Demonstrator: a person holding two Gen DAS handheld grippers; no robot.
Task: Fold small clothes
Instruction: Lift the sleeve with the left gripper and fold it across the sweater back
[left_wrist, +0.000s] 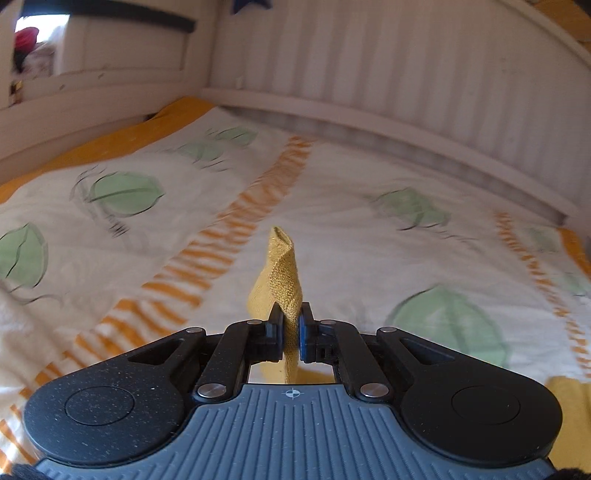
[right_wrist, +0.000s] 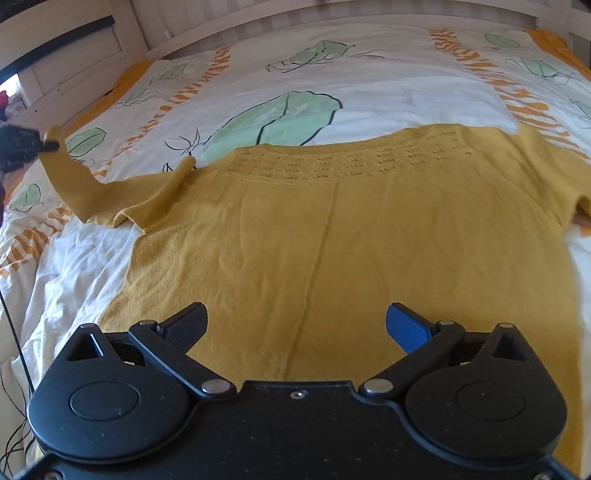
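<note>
currently left gripper (left_wrist: 290, 328) is clamped on the sleeve (left_wrist: 280, 273) of the yellow top (right_wrist: 332, 240), which lies flat on the duvet (right_wrist: 369, 85). right gripper (right_wrist: 295, 328) hovers open above the body. advice: carry sleeve inward, keeping it taut and untwisted.

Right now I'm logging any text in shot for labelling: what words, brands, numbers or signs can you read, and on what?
No words, brands or numbers can be read in either view.
Left gripper: only a small crosshair mark on its grey body, no lettering.
Sweater: a knitted pattern near the neck, no label showing.
Bedspread: leaf and orange-stripe prints, no writing.
Right gripper: no markings.
</note>
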